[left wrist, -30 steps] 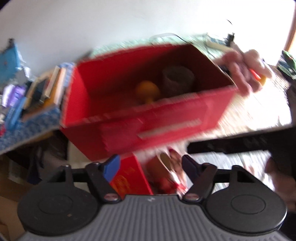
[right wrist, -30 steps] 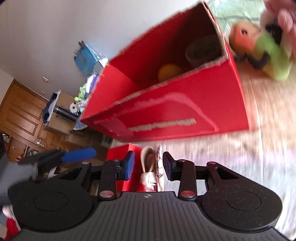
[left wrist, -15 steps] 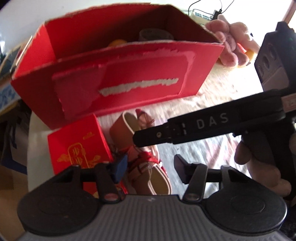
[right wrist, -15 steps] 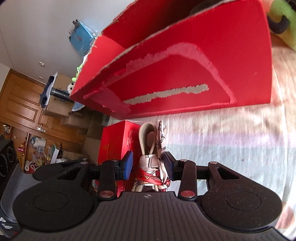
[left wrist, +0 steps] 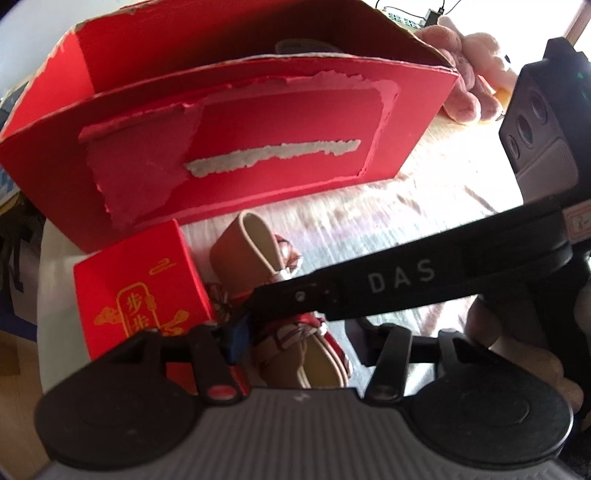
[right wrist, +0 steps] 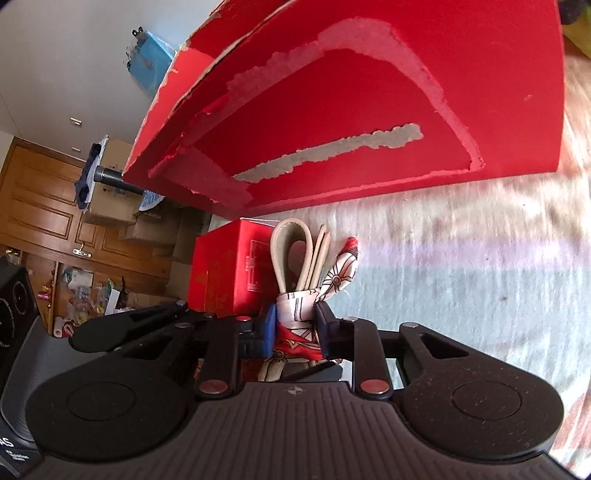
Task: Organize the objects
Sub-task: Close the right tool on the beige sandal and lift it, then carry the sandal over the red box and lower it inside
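As right gripper [right wrist: 295,328] closed, sandal [right wrist: 295,258] pinched

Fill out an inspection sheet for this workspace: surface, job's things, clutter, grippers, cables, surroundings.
Surface: pale striped cloth covers it.
Job's things: tan strap bundle tied with a red-patterned scarf lies in front of the big torn red box; small red box beside it.
Clutter: pink plush toy behind the big box.
Grippers: right gripper has just been closing and its pads press the bundle; left gripper straddles the bundle's other end, pads not seen pressing.
Cables: a thin black one at the far edge.
Surroundings: wooden doors, stacked cartons.
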A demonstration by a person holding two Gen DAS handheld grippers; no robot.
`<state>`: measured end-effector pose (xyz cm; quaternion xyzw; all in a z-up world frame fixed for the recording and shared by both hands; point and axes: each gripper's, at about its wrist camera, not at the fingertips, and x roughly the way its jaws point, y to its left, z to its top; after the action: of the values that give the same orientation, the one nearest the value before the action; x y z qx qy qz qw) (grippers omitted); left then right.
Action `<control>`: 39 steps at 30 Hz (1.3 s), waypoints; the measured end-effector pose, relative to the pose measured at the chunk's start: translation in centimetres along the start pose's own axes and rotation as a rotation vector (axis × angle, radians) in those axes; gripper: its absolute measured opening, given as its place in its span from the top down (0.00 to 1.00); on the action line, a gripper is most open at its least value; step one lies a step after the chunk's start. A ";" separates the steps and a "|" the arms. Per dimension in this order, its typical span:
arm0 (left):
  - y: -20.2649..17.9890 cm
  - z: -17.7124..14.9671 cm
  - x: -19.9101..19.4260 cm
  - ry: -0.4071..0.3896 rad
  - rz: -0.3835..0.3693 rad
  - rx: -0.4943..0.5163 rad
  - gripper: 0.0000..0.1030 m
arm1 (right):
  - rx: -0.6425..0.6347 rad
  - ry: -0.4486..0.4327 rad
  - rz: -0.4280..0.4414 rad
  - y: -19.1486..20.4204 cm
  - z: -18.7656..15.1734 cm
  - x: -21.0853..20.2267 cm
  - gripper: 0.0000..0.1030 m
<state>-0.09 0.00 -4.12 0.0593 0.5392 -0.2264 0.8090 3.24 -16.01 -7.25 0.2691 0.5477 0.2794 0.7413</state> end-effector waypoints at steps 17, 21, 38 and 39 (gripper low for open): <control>-6.5 2.6 -3.7 -0.123 -0.132 0.258 0.68 | 0.114 -0.227 -0.025 -2.5 -1.8 -10.9 0.79; -9.0 4.6 -5.0 -0.190 -0.176 0.346 0.68 | 0.103 -0.326 -0.048 -1.5 -2.1 -14.2 0.79; -5.8 12.1 -11.9 -0.481 -0.082 0.378 0.68 | -0.124 -0.490 -0.029 6.2 8.3 -15.1 0.79; -4.9 12.5 -11.8 -0.479 -0.063 0.359 0.68 | -0.131 -0.476 -0.023 6.5 9.2 -14.3 0.79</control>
<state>4.67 -5.05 12.33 0.1295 0.2861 -0.3508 0.8822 7.83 -22.44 9.18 0.2723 0.3415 0.2346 0.8684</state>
